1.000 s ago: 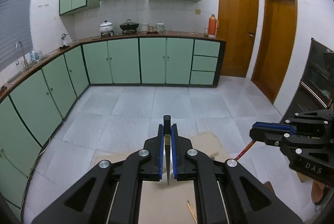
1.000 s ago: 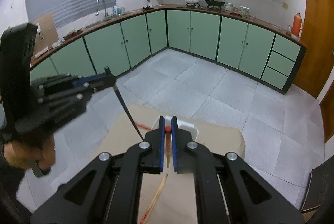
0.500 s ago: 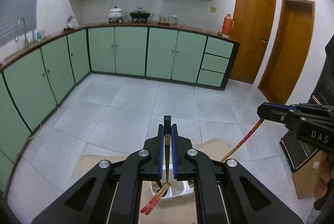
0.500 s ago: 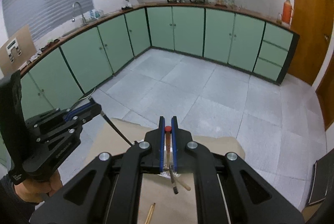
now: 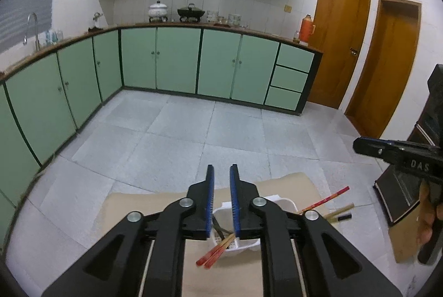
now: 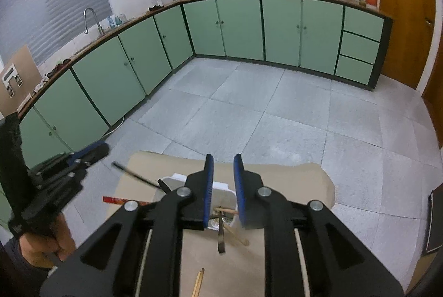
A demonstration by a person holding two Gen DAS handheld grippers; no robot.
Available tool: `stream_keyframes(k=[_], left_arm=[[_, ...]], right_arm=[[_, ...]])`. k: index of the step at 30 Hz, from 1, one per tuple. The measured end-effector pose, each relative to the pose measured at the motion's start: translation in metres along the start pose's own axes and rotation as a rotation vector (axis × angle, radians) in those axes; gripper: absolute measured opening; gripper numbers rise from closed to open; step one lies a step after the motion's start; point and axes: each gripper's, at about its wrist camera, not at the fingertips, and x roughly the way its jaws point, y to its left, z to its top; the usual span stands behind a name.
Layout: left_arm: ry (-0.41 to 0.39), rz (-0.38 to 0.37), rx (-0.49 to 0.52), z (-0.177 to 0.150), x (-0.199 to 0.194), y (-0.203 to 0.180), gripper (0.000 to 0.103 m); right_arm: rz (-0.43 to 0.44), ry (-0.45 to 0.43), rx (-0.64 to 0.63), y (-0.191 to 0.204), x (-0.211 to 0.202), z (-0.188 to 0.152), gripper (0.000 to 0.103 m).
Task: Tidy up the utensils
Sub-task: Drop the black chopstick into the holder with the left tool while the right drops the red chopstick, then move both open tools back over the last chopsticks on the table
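Left wrist view: left gripper [image 5: 221, 178] parted, empty, directly above white holder [image 5: 285, 204] with chopsticks [image 5: 214, 254] leaning inside. Right gripper [image 6: 223, 168] likewise parted, empty. Step: release apparently done. Next: fetch loose chopstick [image 6: 198, 281] lying nearer than right gripper.

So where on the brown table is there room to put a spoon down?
The table is bare on its right side, between the white basket and the right edge. Around the basket it is crowded: chopsticks stick out of it, and more lie beside it.
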Motion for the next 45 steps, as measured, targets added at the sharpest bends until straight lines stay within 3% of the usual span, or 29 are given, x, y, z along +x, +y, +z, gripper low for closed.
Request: stream_keyframes(k=[4, 7, 8, 12, 15, 22, 30, 34, 38, 45], left_arm=[[-0.037, 0.016, 0.024, -0.008, -0.032, 0.002, 0.037], [-0.052, 0.012, 0.044, -0.023, -0.056, 0.002, 0.044], [-0.053, 0.010, 0.045, -0.029, -0.062, 0.002, 0.051], [-0.058, 0.005, 0.053, -0.061, -0.089, 0.001, 0.065], [-0.057, 0.000, 0.048, -0.090, -0.107, 0.002, 0.074], [-0.094, 0.037, 0.061, -0.170, -0.148, -0.003, 0.092], [-0.081, 0.083, 0.041, -0.267, -0.168, -0.010, 0.095], [-0.075, 0.112, -0.030, -0.310, -0.178, -0.003, 0.095], [-0.045, 0.115, -0.062, -0.329, -0.179, 0.001, 0.095], [-0.026, 0.097, -0.066, -0.341, -0.181, -0.004, 0.095]], right_arm=[[0.006, -0.048, -0.003, -0.004, -0.024, -0.007, 0.015], [0.016, -0.095, -0.006, -0.006, -0.049, -0.018, 0.015], [0.016, -0.109, -0.011, -0.007, -0.057, -0.023, 0.016], [0.016, -0.160, -0.034, -0.007, -0.087, -0.052, 0.024], [0.016, -0.197, -0.033, -0.010, -0.107, -0.086, 0.037], [-0.027, -0.210, -0.076, -0.002, -0.115, -0.205, 0.051], [-0.036, -0.106, -0.126, 0.032, -0.078, -0.359, 0.051], [-0.034, -0.021, -0.201, 0.059, -0.051, -0.425, 0.050], [-0.049, 0.005, -0.292, 0.087, -0.041, -0.453, 0.049], [-0.073, -0.004, -0.305, 0.094, -0.032, -0.453, 0.050]])
